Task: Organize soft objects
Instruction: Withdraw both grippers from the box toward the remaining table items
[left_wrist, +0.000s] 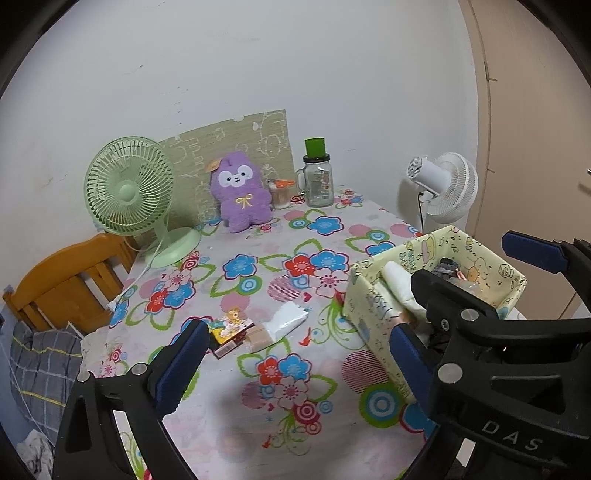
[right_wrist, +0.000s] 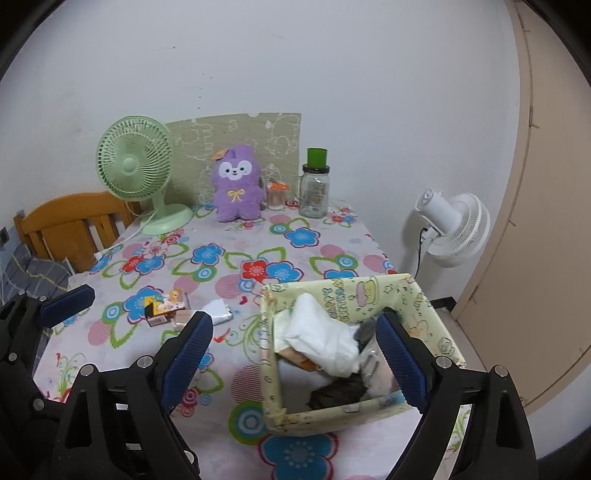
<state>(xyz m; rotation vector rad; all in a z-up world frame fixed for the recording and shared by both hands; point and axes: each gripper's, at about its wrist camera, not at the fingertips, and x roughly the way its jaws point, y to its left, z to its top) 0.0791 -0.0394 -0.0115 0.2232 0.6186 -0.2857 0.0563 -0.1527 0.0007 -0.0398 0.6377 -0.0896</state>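
Observation:
A purple plush toy (left_wrist: 242, 192) (right_wrist: 236, 188) sits upright at the back of the flowered table, against a green card. A pale yellow fabric box (left_wrist: 369, 295) (right_wrist: 354, 295) stands at the table's near right; inside lie a white cloth (right_wrist: 317, 332) and a dark grey cloth (right_wrist: 340, 393). My left gripper (left_wrist: 299, 332) hangs open above the table, left of the box, nothing between its pads. Over the box's near-left part my right gripper (right_wrist: 295, 320) is open and empty. It also shows in the left wrist view, one blue pad (left_wrist: 532, 253) above the box.
A small cartoon-print carton (left_wrist: 231, 326) and a white packet (left_wrist: 286, 321) lie mid-table. A green fan (left_wrist: 127, 192), a glass jar mug (left_wrist: 319, 184) and a small jar stand at the back. A white fan (right_wrist: 454, 229) stands right of the table, a wooden chair (left_wrist: 66, 280) left.

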